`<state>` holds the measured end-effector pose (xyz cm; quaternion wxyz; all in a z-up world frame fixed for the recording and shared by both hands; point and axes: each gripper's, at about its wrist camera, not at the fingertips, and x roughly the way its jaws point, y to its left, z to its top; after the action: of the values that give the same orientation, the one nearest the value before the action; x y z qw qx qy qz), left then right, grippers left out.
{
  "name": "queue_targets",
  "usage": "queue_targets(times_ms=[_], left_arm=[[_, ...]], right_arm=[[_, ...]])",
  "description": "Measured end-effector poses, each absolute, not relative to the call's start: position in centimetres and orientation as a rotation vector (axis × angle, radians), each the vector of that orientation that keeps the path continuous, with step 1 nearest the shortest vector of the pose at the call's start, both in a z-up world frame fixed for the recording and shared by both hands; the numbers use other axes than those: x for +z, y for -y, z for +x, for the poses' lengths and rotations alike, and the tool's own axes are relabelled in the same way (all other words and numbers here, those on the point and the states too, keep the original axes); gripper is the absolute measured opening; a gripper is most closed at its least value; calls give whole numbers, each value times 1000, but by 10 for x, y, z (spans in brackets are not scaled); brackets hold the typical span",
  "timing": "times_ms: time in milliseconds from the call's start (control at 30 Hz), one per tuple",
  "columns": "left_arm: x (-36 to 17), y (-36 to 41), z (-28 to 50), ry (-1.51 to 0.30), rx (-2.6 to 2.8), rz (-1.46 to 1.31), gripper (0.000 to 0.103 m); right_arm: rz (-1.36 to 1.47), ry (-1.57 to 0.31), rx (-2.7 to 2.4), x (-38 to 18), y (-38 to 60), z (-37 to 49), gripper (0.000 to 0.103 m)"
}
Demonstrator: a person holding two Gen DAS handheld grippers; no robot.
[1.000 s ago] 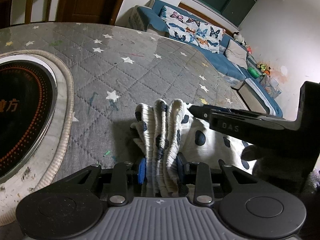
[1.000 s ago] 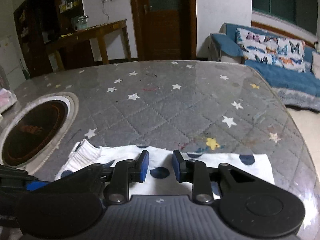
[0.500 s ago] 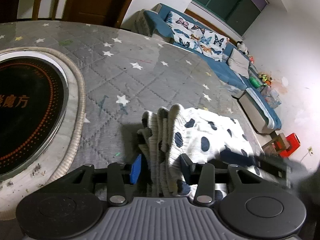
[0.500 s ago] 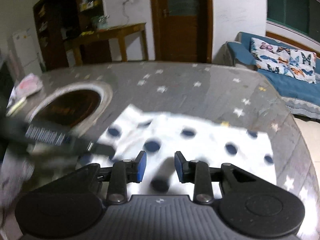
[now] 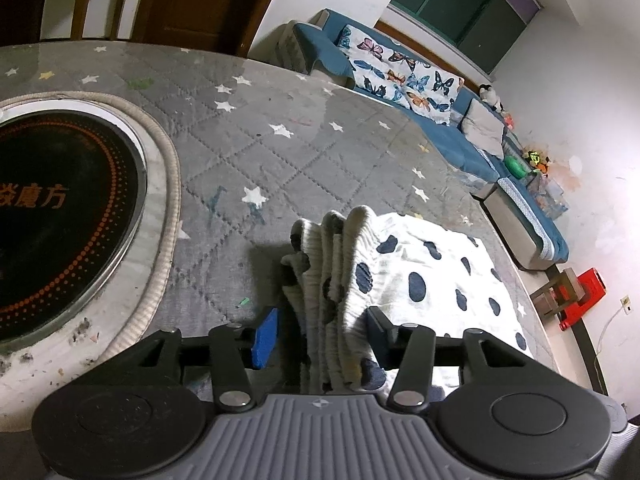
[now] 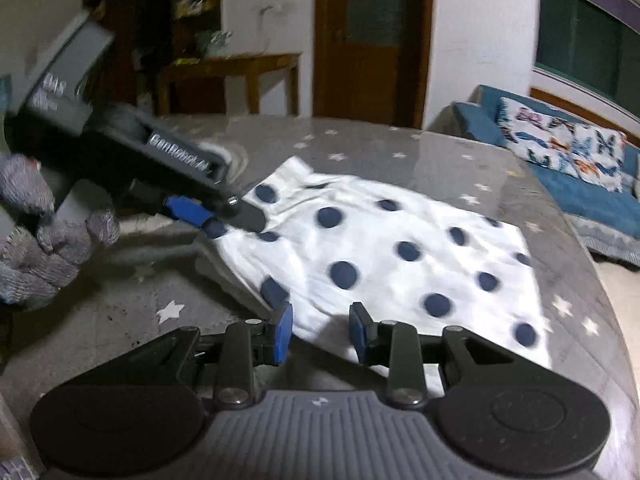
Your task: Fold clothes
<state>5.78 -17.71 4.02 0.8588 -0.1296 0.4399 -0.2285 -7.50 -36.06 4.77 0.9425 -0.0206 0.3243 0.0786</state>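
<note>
- Here, garment (image 5: 416, 276): white with navy dots, lying flat on the table (image 5: 304, 160), its ribbed edge bunched into upright folds.
- Left gripper (image 5: 320, 332): jaws have just been opening; the bunched edge stands between them, the left pad clear of the cloth. Released.
- Right gripper (image 6: 320, 328): jaws parted over the garment's near edge, pads not pressing the cloth. Released.
- Gloved hand (image 6: 36, 236): grey knit, on the left gripper's handle.
- Table: grey quilted cover with stars; round black hob (image 5: 60, 216) set in at left.
- Room: blue sofa (image 5: 460, 140) with butterfly cushions, wooden door (image 6: 372, 36), side table (image 6: 236, 76).
</note>
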Motion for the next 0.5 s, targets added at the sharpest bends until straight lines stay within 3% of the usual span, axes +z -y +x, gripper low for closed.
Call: queue_targets(times_ms=[500], left_arm=[[41, 176, 54, -907, -476, -246, 54]], right_arm=[[48, -653, -17, 49, 424, -114, 37]])
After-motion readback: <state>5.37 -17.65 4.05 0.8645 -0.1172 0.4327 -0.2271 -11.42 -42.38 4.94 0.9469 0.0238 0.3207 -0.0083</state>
